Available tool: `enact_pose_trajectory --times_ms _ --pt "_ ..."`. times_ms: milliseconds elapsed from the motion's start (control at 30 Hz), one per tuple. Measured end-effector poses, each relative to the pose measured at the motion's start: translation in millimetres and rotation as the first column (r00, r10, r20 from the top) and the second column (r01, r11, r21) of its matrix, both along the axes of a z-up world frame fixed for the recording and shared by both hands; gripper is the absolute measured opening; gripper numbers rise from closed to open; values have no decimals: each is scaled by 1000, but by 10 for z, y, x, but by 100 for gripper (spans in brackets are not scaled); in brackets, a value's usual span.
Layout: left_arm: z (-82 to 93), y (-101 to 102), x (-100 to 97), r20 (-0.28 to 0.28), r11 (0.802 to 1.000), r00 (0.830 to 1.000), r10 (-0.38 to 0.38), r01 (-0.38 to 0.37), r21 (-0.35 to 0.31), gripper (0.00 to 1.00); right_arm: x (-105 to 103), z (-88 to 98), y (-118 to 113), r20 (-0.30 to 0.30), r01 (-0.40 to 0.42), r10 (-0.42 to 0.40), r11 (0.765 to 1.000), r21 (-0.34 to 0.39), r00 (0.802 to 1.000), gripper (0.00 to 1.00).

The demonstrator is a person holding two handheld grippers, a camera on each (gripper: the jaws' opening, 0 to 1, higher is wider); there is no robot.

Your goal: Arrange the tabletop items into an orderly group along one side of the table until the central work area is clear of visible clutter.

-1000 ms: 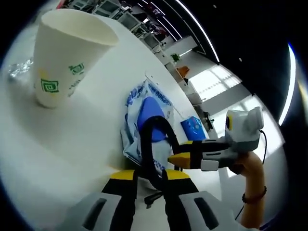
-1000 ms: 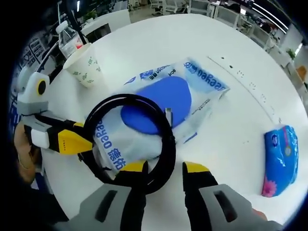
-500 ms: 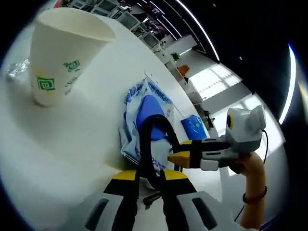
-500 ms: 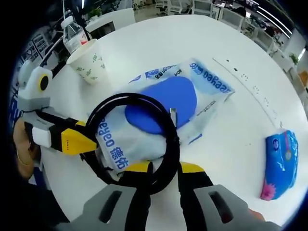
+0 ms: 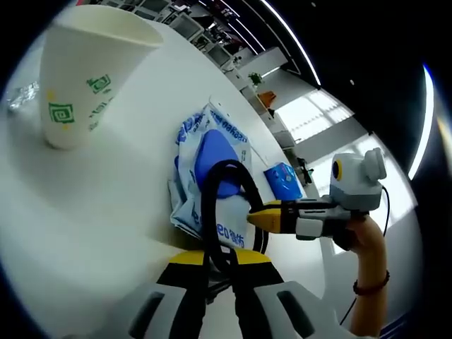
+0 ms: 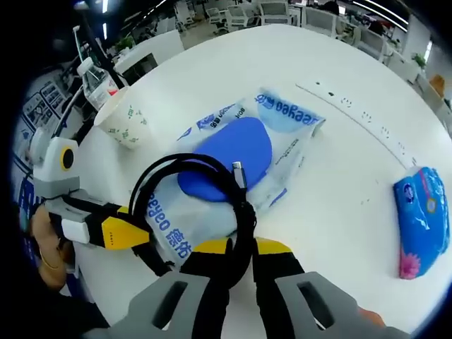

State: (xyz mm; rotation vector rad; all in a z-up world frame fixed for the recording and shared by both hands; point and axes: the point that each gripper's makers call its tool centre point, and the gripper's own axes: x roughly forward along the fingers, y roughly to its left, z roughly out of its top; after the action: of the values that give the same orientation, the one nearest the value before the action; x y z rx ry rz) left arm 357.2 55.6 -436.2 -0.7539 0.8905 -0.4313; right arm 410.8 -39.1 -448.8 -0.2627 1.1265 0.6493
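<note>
One black cable point(image 6: 212, 205) is coiled in a loop and is clamped by both tools: the right gripper point(image 6: 239, 256) is clenched on its near side, and the left gripper point(image 5: 220, 258) is clenched on it from the opposite side. The loop is held over one wipes pack point(image 6: 240, 166) lying mid-desk point(image 6: 233, 78). One paper cup point(image 5: 81, 74) stands near the desk edge; its contents cannot be told. One blue tissue pack point(image 6: 422, 219) lies well apart at another edge.

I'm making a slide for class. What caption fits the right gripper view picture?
Both grippers, right and left, grip a coiled black cable over a blue-and-white wipes pack.
</note>
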Motion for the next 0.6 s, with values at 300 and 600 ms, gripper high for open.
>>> enact_pose_trajectory --times_ms 300,600 --pt "2 3 -5 0 1000 1000 -2 2 -4 10 -9 34 18 -1 22 -22 1000 16 1000 7" --pt "9 -9 -5 0 1000 1000 -3 3 -9 10 -16 69 25 -1 32 -32 999 27 999 7"
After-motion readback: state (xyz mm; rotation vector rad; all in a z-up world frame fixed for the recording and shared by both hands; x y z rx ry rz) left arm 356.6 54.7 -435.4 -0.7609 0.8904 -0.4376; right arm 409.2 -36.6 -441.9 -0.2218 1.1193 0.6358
